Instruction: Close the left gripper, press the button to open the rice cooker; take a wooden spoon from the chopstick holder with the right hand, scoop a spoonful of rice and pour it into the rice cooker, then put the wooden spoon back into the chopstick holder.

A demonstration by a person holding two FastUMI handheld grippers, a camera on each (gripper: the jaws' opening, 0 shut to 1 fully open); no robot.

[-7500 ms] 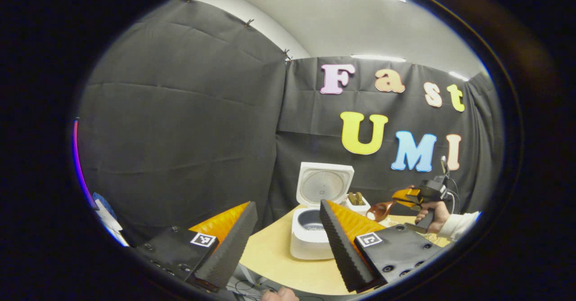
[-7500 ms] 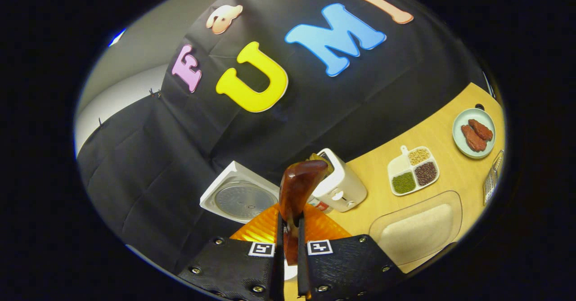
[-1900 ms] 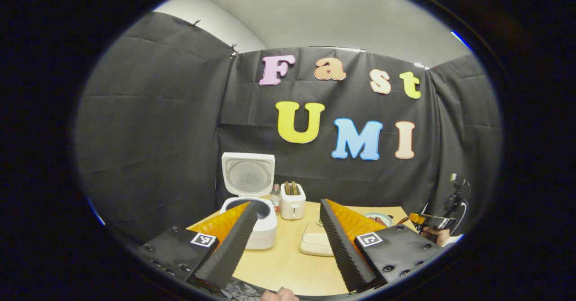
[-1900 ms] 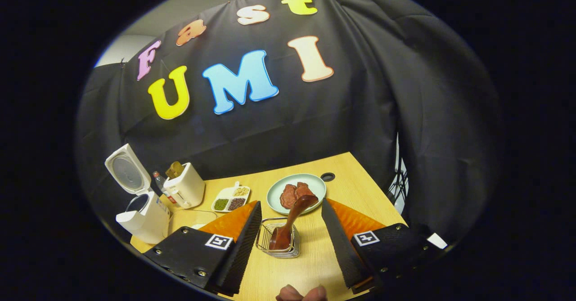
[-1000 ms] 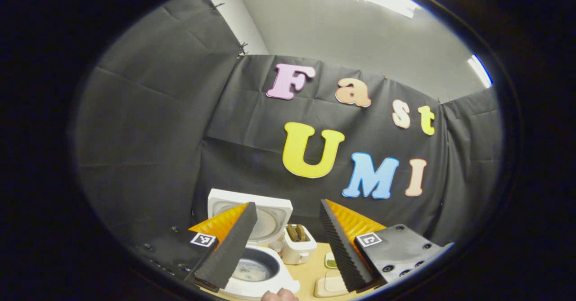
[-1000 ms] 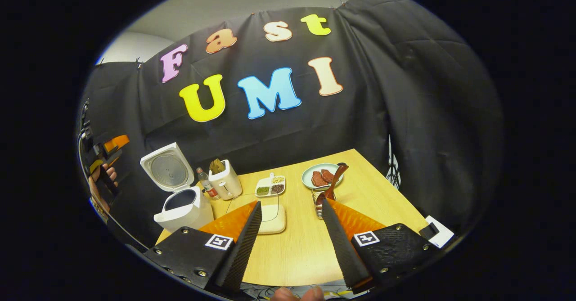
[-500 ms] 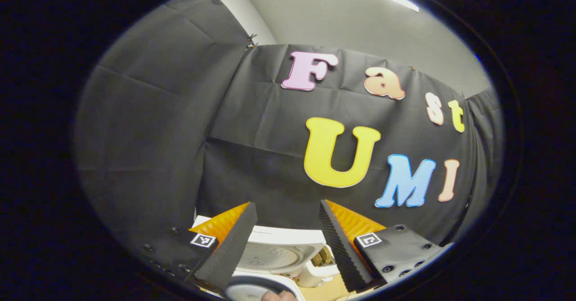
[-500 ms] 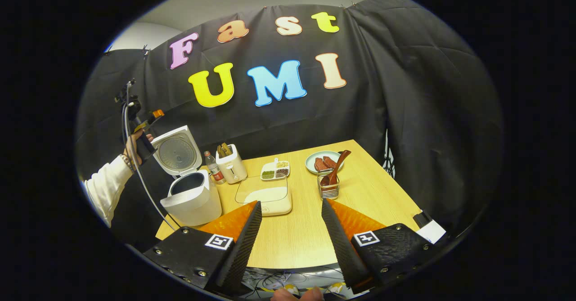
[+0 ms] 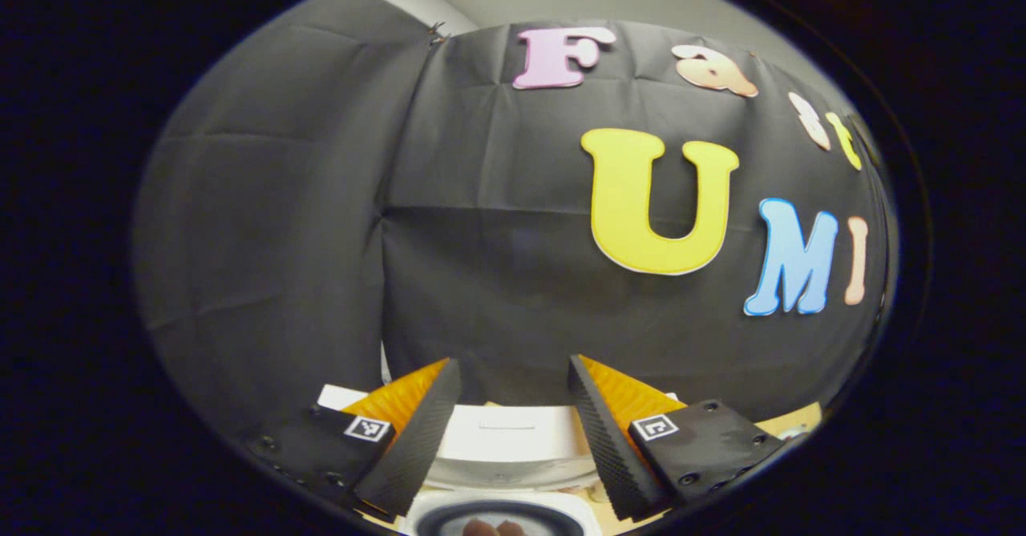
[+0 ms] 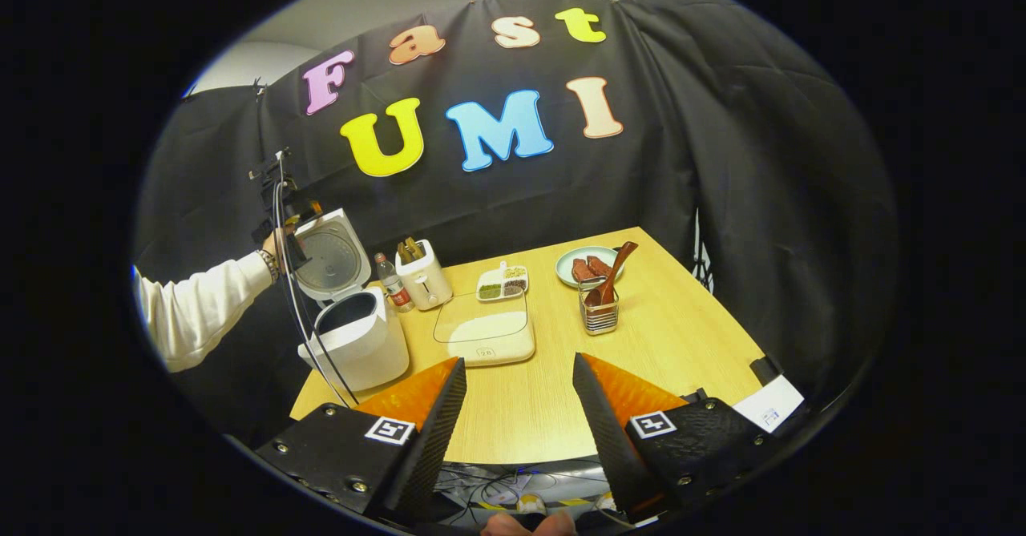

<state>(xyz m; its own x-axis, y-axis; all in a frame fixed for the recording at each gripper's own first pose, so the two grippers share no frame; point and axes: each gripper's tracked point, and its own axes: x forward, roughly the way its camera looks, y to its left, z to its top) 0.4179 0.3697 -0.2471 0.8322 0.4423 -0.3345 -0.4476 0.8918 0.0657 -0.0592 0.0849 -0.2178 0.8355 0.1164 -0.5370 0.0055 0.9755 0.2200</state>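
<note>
Both jaws gape empty; wooden spoon (image 10: 611,276) stands in chopstick holder (image 10: 599,317).

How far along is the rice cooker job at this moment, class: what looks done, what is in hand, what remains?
Done: the rice cooker stands open, and the wooden spoon stands in the chopstick holder. The right gripper is open, holding nothing. In hand: the left gripper, open, is up at the raised lid. Left: none of the listed steps looks outstanding; whether rice went in can't be judged.
</note>
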